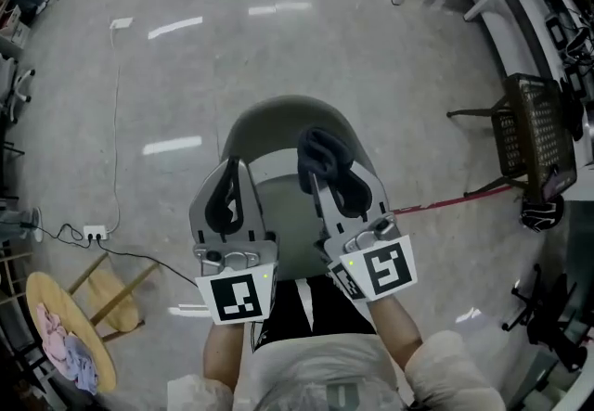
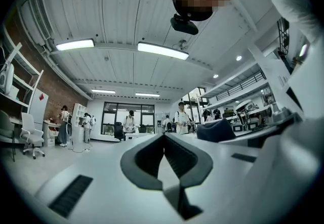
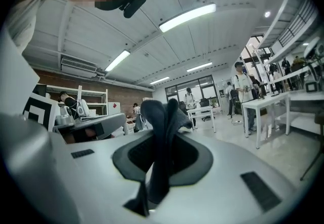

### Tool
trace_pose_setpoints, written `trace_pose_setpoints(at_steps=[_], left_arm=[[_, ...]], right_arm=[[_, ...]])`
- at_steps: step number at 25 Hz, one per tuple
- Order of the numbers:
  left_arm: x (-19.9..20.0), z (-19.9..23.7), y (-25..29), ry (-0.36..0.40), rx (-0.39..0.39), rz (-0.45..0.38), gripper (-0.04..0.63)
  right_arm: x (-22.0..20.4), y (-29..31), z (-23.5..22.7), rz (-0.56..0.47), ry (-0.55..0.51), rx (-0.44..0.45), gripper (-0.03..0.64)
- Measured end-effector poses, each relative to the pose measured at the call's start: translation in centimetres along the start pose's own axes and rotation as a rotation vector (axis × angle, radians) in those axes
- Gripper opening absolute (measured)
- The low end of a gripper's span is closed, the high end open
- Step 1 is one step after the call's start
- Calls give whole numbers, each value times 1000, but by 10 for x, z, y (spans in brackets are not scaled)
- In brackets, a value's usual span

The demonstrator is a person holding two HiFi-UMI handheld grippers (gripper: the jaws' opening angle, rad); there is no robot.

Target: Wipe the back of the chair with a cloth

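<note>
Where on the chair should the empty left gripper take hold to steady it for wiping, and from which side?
Likely the top rim of the chair back, coming down from above. In the head view that curved rim faces up and looks thin enough for jaws to straddle. The left gripper is shut on nothing and must open first; the right gripper holds the cloth.

Pale grey left tongs (image 1: 234,168) and right tongs (image 1: 314,175), dark-padded, bear black-and-white marker cubes (image 1: 239,298); sleeves (image 1: 455,367) are pale.
</note>
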State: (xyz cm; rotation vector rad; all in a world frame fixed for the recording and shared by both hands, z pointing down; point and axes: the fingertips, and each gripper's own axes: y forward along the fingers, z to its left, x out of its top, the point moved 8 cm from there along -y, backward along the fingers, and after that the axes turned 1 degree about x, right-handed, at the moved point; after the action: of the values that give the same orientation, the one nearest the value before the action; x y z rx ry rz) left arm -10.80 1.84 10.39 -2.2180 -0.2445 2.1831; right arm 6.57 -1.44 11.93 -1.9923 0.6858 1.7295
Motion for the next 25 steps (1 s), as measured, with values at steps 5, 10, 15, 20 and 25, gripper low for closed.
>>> trace_pose_setpoints(at_steps=[5, 10, 15, 20, 25], left_arm=[[-78, -3, 13, -28, 10, 36, 15], [-125, -8, 13, -2, -12, 65, 15], [-145, -6, 14, -22, 35, 37, 15], [-147, -2, 7, -25, 53, 41, 15], [-146, 20, -2, -10, 91, 43, 15]], right_arm=[[-64, 22, -17, 28, 32, 16, 60], [-112, 31, -27, 69, 36, 33, 60], [-141, 39, -32, 96, 26, 43, 60], [-147, 50, -18, 103, 48, 78, 60], [-148, 73, -2, 92, 44, 112, 60]])
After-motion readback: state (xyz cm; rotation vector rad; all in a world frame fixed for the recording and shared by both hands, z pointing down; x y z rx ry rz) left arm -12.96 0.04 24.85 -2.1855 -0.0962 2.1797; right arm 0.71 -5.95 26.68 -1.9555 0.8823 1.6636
